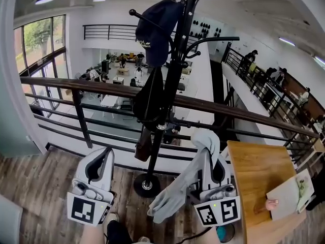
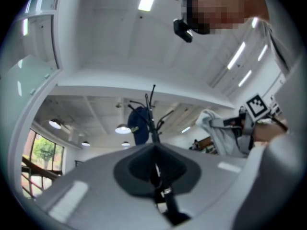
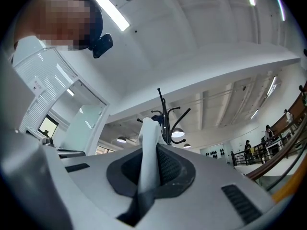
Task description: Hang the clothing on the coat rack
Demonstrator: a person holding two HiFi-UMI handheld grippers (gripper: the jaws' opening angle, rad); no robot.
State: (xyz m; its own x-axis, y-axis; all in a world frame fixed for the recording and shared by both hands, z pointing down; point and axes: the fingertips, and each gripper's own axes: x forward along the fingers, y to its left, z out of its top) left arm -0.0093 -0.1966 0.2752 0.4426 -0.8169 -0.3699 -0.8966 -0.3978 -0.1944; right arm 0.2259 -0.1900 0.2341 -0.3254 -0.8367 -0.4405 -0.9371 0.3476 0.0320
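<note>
The pale grey garment (image 1: 189,181) hangs from the right gripper (image 1: 209,152), draped down toward 7 o'clock over the plank floor. In the right gripper view the jaws are closed tight on a fold of this cloth (image 3: 149,157), which rises between the pads. The garment is low, off the coat rack (image 1: 171,85), at about 4 o'clock from the rack's round base. The left gripper (image 1: 103,155), at 9 o'clock from the garment, has its jaws pressed together with nothing between them. A dark cap (image 1: 155,26) sits on an upper hook. A railing (image 1: 96,88) runs behind the rack, and a wooden table (image 1: 256,174) lies at 3 o'clock.
</note>
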